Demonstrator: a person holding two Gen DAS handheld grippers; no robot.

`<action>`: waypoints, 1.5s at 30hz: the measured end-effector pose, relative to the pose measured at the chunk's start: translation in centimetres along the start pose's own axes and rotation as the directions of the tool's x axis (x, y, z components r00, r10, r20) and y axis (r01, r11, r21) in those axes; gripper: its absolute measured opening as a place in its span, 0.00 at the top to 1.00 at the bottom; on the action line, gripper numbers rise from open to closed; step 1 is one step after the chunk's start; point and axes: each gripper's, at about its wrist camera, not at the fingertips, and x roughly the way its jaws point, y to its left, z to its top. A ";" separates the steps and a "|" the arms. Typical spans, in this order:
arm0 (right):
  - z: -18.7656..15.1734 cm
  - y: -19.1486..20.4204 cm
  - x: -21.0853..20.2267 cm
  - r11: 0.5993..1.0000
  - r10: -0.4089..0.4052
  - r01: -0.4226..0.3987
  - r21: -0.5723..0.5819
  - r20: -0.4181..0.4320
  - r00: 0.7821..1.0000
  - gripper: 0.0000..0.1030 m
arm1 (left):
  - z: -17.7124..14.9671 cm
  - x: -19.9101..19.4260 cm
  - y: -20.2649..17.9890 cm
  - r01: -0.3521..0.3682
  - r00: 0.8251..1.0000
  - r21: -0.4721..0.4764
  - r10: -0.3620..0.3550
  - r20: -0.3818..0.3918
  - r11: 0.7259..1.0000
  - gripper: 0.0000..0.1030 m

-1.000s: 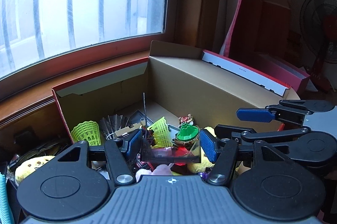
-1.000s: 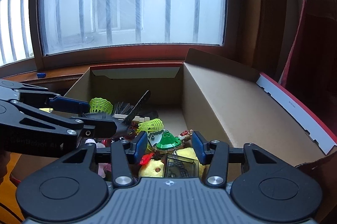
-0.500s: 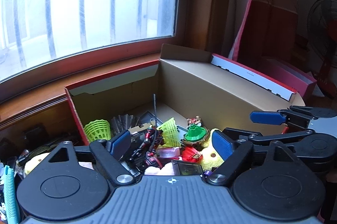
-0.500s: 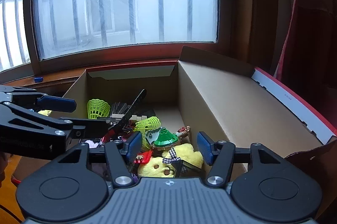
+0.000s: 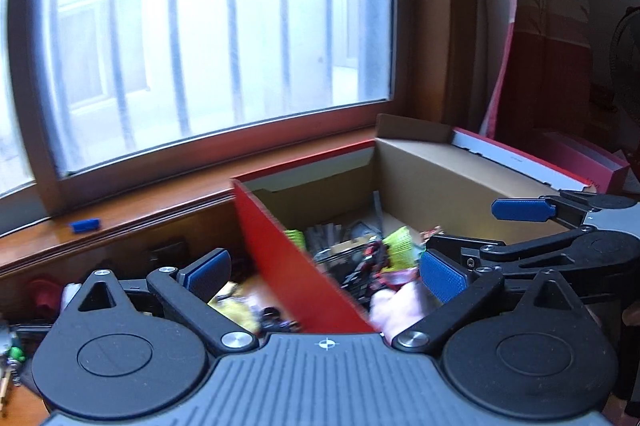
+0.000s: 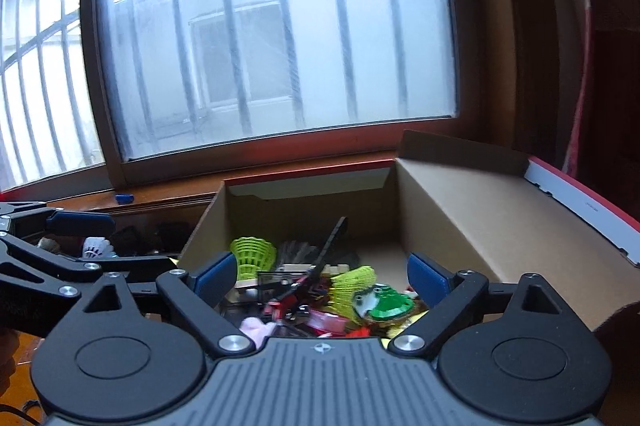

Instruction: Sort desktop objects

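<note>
A red cardboard box [image 5: 280, 258] with a brown inside [image 6: 460, 210] stands by the window sill. It holds a heap of small things: green shuttlecocks [image 6: 254, 252], a green spinning top [image 6: 386, 306], a pink soft toy [image 6: 256, 326], a black stick [image 6: 330, 242]. My left gripper [image 5: 324, 272] is open and empty, straddling the box's left wall. My right gripper [image 6: 320, 274] is open and empty above the heap. Each gripper shows in the other's view: the right one [image 5: 520, 210], the left one [image 6: 76, 222].
More loose things lie on the desk left of the box: a yellow toy [image 5: 236, 306], a red object [image 5: 44, 294], a white shuttlecock [image 6: 94, 248]. A small blue piece [image 5: 84, 225] lies on the sill. The box lid [image 6: 580, 206] stands open at the right. A fan [image 5: 628, 66] is far right.
My left gripper has opened wide, dropped a clear piece into the box and moved left over the box wall. My right gripper has opened wider and pulled back and up.
</note>
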 end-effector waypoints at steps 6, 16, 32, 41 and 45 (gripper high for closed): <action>0.0 5.4 0.3 0.997 0.062 -0.063 -0.036 -0.029 0.998 0.09 | -2.7 -3.7 5.4 -0.085 0.996 -0.043 0.084 -0.027 0.995 0.00; -1.8 17.0 2.5 0.971 0.208 -0.226 -0.081 -0.188 0.960 0.09 | -9.5 -7.2 16.2 -0.277 0.951 -0.194 0.240 -0.195 0.941 0.00; -6.1 27.7 8.6 0.926 0.260 -0.344 -0.154 -0.398 0.880 0.10 | -11.8 -4.9 25.7 -0.438 0.897 -0.244 0.403 -0.181 0.865 0.00; -8.6 27.2 11.7 0.953 0.205 -0.291 -0.085 -0.529 0.824 0.12 | -10.5 2.3 25.5 -0.421 0.906 -0.129 0.409 -0.111 0.898 0.04; -9.0 27.7 12.3 0.951 0.186 -0.289 -0.108 -0.544 0.818 0.11 | -10.8 4.2 26.1 -0.393 0.918 -0.165 0.375 -0.132 0.905 0.21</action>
